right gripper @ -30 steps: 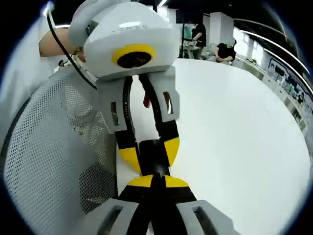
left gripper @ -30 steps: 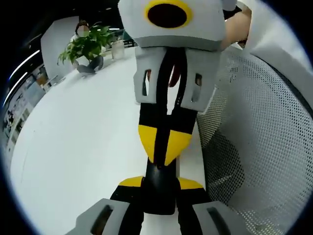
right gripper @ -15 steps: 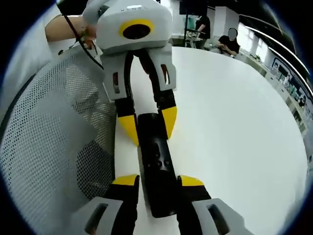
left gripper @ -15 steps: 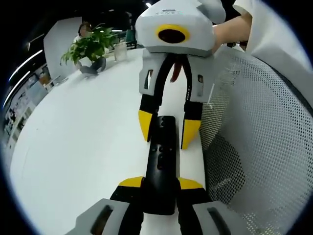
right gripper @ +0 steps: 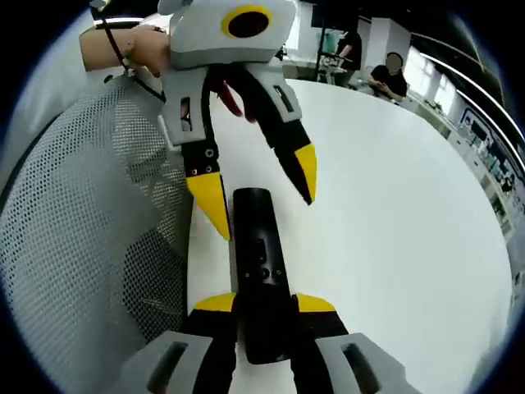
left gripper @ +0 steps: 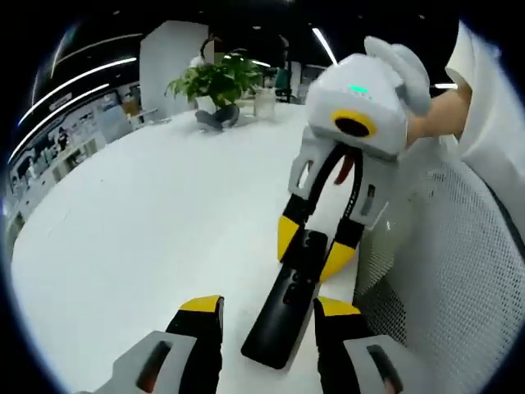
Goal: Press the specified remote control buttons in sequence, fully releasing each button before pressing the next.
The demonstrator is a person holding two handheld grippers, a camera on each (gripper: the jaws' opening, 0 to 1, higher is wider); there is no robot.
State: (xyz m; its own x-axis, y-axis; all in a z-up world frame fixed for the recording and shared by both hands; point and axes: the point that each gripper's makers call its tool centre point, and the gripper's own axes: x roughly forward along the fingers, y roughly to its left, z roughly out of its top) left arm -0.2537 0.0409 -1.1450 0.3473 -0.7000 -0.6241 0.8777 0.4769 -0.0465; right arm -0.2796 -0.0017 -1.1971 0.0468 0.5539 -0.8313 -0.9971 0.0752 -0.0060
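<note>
A black remote control (left gripper: 289, 300) lies lengthwise along the white table's edge, buttons up. My right gripper (right gripper: 265, 302) is shut on its near end in the right gripper view. In the left gripper view the right gripper (left gripper: 314, 248) reaches in from above, its yellow tips hugging the remote's far end. My left gripper (left gripper: 269, 306) stands open, with white table showing between its left jaw and the remote. In the right gripper view the left gripper (right gripper: 257, 187) is spread wide over the remote control (right gripper: 256, 246), one tip beside it and the other lifted away.
A white mesh chair back (left gripper: 443, 271) stands against the table edge beside the remote, also seen as the mesh chair back (right gripper: 74, 246). The white table (left gripper: 139, 222) stretches away. A potted plant (left gripper: 217, 82) stands at its far end. Seated people (right gripper: 385, 74) are in the background.
One second ago the right gripper's shut tips rested on the remote, which the left gripper held. The right gripper then opened and took the remote's end. The left gripper's jaws have since spread apart.
</note>
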